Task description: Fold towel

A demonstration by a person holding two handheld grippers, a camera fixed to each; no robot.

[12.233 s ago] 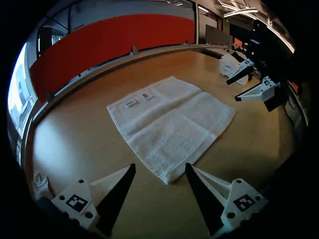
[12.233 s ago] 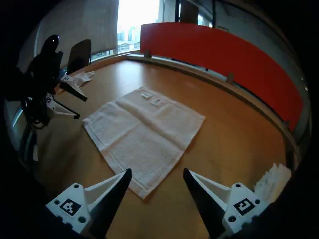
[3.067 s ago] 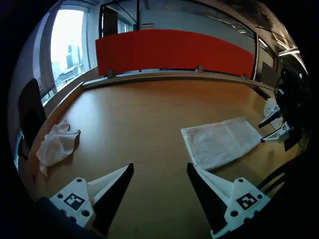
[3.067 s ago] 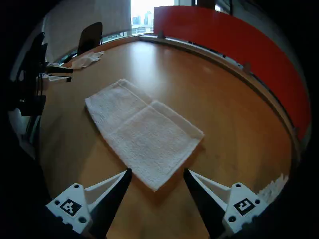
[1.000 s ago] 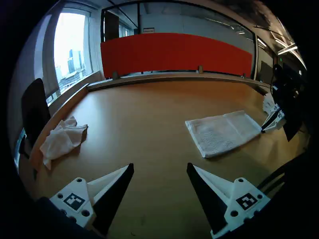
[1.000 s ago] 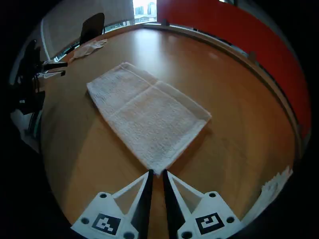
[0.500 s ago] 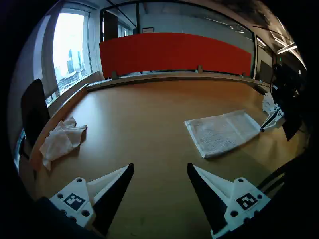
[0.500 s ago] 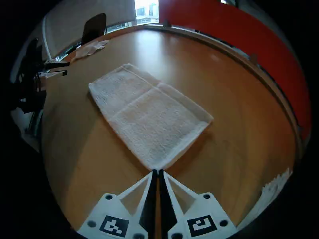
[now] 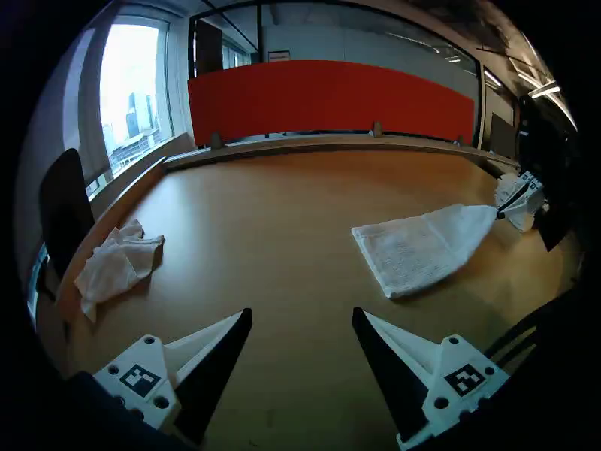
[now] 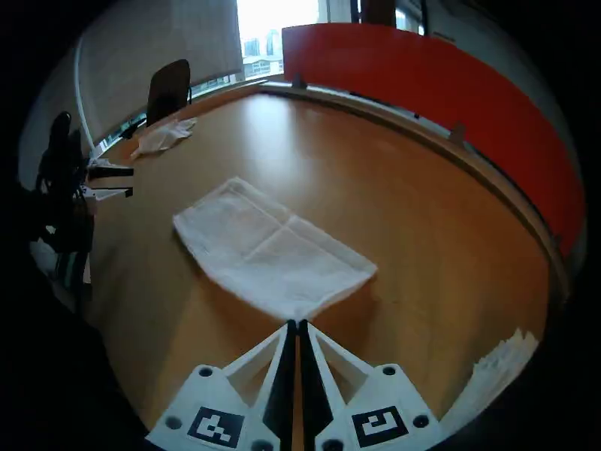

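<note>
1. Towel point(image 10: 270, 255): white, folded, lay flat on the wooden counter point(image 10: 421, 225) toward its right side. 1 corner was raised off the surface and drawn to a point.
2. Right tongs point(image 10: 294, 325): 2 fingers closed together, pinching that raised corner.
3. Left tongs point(image 9: 300, 312): spread wide, holding nothing, over bare counter. They were well apart from the towel, which lay to their far right.
4. Crumpled cloth point(image 9: 113, 263): white, at the left edge of the counter, near a dark chair point(image 9: 64, 210).
5. Red partition point(image 9: 330, 94): stood along the far edge.
</note>
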